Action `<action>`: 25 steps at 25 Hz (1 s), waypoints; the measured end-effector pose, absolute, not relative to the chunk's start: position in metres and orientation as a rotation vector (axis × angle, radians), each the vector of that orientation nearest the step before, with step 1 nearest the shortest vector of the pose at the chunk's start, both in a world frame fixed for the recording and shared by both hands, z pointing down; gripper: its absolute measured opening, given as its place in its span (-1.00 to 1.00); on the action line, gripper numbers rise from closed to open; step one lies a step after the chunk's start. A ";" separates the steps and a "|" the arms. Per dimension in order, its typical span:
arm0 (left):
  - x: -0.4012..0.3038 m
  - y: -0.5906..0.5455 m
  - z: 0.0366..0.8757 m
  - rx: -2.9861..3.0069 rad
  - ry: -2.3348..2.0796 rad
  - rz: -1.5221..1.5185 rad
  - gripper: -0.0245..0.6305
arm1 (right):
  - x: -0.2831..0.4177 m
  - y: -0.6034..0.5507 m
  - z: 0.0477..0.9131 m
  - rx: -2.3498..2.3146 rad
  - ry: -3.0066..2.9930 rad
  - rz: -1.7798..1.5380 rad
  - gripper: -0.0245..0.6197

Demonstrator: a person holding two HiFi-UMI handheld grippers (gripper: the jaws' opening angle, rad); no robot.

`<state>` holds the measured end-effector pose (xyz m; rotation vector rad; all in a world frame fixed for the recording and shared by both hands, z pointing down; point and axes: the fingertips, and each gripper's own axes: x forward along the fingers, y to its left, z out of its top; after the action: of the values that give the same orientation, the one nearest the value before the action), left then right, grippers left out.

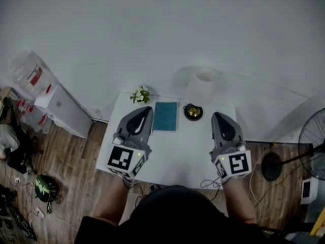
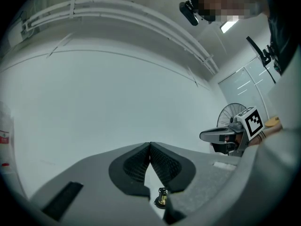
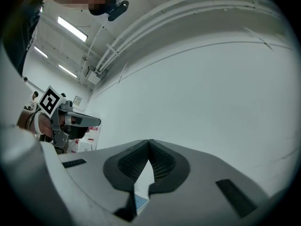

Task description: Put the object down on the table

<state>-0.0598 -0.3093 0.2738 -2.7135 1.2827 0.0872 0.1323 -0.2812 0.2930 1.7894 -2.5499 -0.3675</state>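
Observation:
On the small white table (image 1: pixel 177 154) lie a teal book (image 1: pixel 166 116) and a brass bell (image 1: pixel 193 112). My left gripper (image 1: pixel 144 111) hovers over the table's left part, just left of the book, jaws shut with nothing between them. My right gripper (image 1: pixel 218 117) hovers over the right part, right of the bell, also shut and empty. In the left gripper view the closed jaws (image 2: pixel 150 148) point up at the wall, and the bell (image 2: pixel 162 198) shows below them. In the right gripper view the closed jaws (image 3: pixel 149 143) have a corner of the book (image 3: pixel 140 203) beneath them.
A small potted plant (image 1: pixel 140 94) and a white lamp shade (image 1: pixel 203 85) stand at the table's back edge. A standing fan (image 1: pixel 312 136) is on the floor to the right. A water jug (image 1: pixel 28 72), a white box (image 1: pixel 63 111) and clutter fill the floor at left.

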 end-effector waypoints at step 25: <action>-0.059 -0.317 0.293 -2.739 1.295 0.035 -0.91 | 0.134 -0.286 0.313 1.773 -2.557 -0.285 -0.91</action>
<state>-0.0592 -0.3166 0.2931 -2.7393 1.2951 0.0353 0.1336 -0.2863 0.3130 1.7726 -2.5567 -0.2853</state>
